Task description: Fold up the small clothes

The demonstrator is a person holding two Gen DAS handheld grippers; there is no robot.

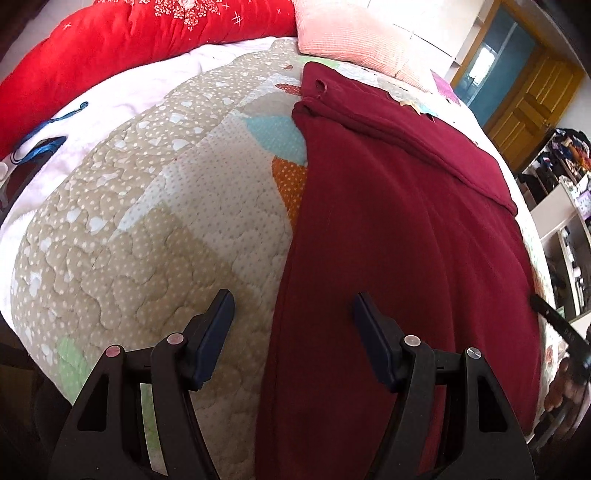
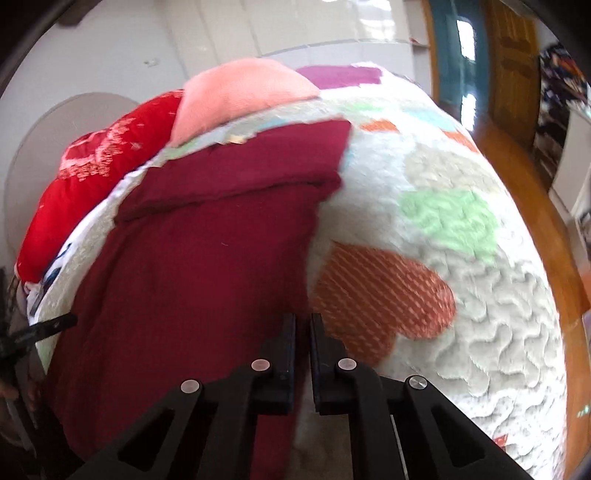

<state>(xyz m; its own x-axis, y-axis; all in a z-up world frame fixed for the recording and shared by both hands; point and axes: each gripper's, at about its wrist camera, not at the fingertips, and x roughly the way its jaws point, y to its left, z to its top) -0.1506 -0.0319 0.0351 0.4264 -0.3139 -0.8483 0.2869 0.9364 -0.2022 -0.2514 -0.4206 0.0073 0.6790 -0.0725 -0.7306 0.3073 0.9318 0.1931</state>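
Observation:
A dark red garment (image 1: pixel 399 229) lies spread flat on the quilted bed cover (image 1: pixel 155 206), with a folded band across its far end. My left gripper (image 1: pixel 293 314) is open and empty, straddling the garment's near left edge just above it. In the right wrist view the same garment (image 2: pixel 207 251) fills the left half. My right gripper (image 2: pixel 303 332) has its jaws nearly together at the garment's right edge; the frame is blurred and I cannot tell whether cloth is between them.
A red duvet (image 1: pixel 122 40) and a pink pillow (image 1: pixel 351 33) lie at the head of the bed. A blue lanyard (image 1: pixel 40 147) lies at the left. A wooden door (image 1: pixel 532 99) and shelves (image 1: pixel 565 221) stand to the right. The other gripper's tip (image 1: pixel 550 314) shows at the right.

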